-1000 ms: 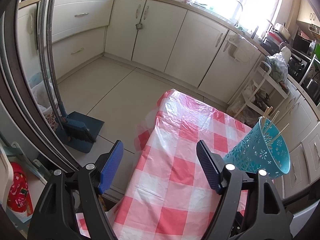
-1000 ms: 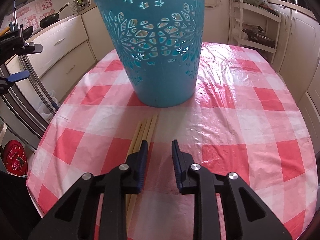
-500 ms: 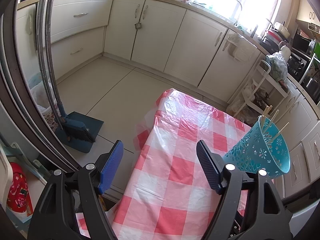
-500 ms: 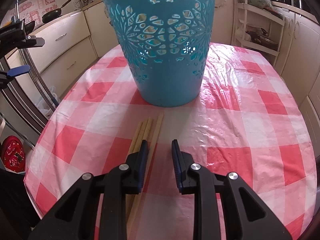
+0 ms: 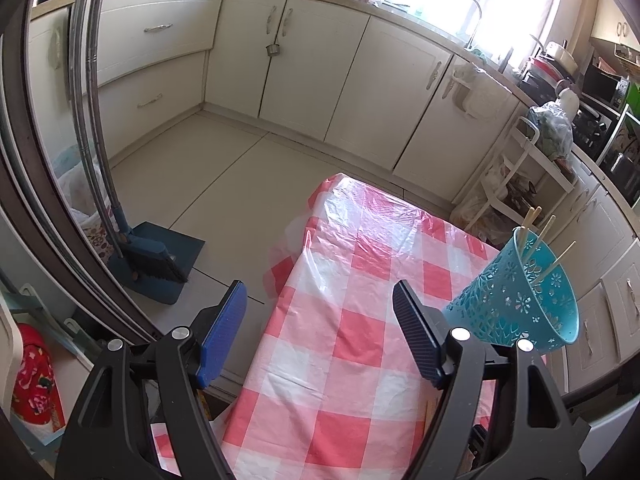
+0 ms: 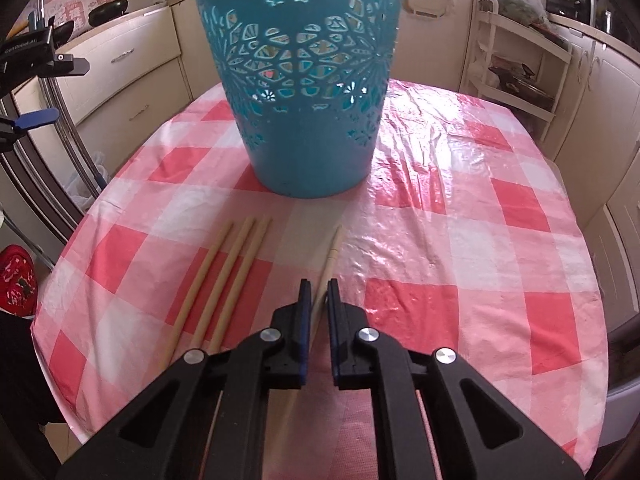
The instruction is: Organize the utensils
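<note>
Right wrist view shows the main change: the right gripper (image 6: 317,295) now has its jaws nearly together around one chopstick (image 6: 331,255), while half a second before they stood wider apart and four sticks lay side by side under the left finger. Now this one stick is separated from the other three chopsticks (image 6: 224,276), which lie together on the checked tablecloth (image 6: 500,208) just to the left. The held stick points forward toward the blue basket (image 6: 304,92), and its tip seems a little raised from the cloth, though this is hard to confirm. The basket also looks a little farther than before, so the gripper seems to have drawn back.

In the left wrist view, the left gripper (image 5: 318,306) has its fingers wide apart and holds nothing. It hangs over the table edge, well apart from the basket (image 5: 516,304), and its picture is almost the same as one second ago. Several chopsticks in the basket (image 5: 534,232) already stand up above the rim.

Probably the grasp is now done and the next step is to lift the stick and drop it in the basket. The grip sits near the middle of the stick, so it could swing or slip when raised. Three sticks then remain on the table.
</note>
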`<action>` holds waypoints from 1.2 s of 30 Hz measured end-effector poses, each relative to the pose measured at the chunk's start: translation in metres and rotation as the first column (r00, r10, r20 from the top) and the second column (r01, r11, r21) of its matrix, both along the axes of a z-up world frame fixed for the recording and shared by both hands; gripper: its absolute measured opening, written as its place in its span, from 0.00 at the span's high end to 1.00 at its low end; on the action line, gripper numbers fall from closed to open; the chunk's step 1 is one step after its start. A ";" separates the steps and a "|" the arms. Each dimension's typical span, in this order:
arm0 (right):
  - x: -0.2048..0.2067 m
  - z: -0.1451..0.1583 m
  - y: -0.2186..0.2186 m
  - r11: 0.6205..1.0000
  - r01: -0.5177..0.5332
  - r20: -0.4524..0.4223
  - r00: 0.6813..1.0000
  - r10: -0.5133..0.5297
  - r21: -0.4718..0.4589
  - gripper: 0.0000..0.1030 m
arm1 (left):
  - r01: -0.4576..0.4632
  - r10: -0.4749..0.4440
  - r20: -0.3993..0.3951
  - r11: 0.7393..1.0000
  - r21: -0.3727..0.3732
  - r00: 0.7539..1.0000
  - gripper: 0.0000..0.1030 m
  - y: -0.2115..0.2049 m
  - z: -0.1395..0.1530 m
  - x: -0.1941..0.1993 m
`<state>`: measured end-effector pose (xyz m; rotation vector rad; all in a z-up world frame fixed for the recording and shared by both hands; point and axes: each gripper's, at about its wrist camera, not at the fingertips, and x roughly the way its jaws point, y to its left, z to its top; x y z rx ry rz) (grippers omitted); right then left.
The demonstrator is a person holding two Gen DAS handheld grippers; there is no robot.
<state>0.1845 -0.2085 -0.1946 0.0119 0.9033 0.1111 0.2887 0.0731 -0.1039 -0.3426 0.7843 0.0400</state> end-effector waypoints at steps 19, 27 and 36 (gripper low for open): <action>0.002 -0.001 0.006 1.000 0.006 0.030 1.000 -0.005 -0.030 0.91 | 0.028 -0.028 -0.008 1.000 -0.003 1.000 0.30 -0.003 0.001 -0.002; 0.003 -0.001 0.008 0.999 0.007 0.030 1.000 -0.006 -0.035 0.91 | 0.028 -0.028 -0.010 1.000 -0.007 1.000 0.30 -0.004 0.000 -0.002; 0.002 -0.001 0.008 0.999 0.007 0.032 0.999 -0.006 -0.040 0.91 | 0.028 -0.028 -0.021 0.999 -0.019 0.999 0.30 -0.002 -0.002 -0.001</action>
